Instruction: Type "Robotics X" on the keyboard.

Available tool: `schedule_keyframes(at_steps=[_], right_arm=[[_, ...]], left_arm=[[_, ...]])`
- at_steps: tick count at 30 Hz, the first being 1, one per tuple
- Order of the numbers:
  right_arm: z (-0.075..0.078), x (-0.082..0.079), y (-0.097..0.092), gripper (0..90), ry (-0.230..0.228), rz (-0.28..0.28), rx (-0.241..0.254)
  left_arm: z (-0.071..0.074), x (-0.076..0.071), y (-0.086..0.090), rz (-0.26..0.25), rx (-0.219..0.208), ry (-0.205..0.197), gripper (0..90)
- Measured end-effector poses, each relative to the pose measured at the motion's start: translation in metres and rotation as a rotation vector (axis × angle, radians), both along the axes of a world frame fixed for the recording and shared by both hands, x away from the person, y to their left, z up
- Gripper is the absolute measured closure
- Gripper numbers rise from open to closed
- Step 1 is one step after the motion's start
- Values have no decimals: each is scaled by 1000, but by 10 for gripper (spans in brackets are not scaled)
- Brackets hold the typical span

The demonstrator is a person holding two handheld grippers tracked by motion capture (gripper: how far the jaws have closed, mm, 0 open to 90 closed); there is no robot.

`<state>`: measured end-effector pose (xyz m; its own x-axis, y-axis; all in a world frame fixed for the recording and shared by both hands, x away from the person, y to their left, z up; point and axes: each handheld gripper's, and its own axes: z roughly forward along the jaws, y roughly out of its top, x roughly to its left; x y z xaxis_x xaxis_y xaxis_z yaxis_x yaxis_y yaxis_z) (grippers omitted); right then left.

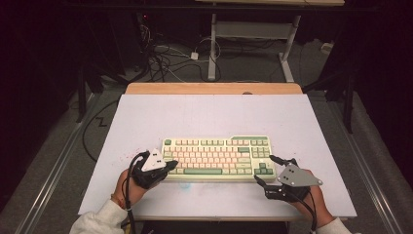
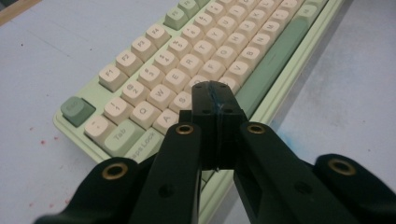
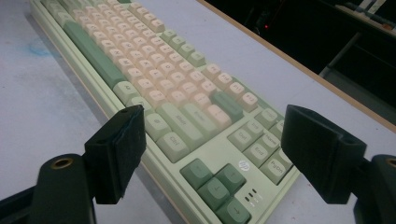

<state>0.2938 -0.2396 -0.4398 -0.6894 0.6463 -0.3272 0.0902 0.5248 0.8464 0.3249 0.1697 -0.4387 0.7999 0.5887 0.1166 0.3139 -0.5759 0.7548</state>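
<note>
The white bench carries a pale green keyboard near its front edge, lying square to it. The right gripper hovers at the keyboard's right end, jaws spread wide and empty. The left gripper, jaws pressed together with nothing between them, sits over the keyboard's left-hand keys.

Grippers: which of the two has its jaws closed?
The left gripper: its pads meet over the keyboard; the right gripper gapes wide.
</note>
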Motion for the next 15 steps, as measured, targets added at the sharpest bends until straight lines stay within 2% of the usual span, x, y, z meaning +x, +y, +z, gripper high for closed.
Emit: schedule_keyframes(at_steps=[6,11,15], right_arm=[[-2,1,1,230,9,0,-4],[-2,0,1,230,10,2,-6],[-1,1,0,231,5,1,-6]], left_arm=[[1,8,-16,-29,21,18,877],[1,14,-23,-48,14,31,877],[-1,17,-29,-62,28,38,877]])
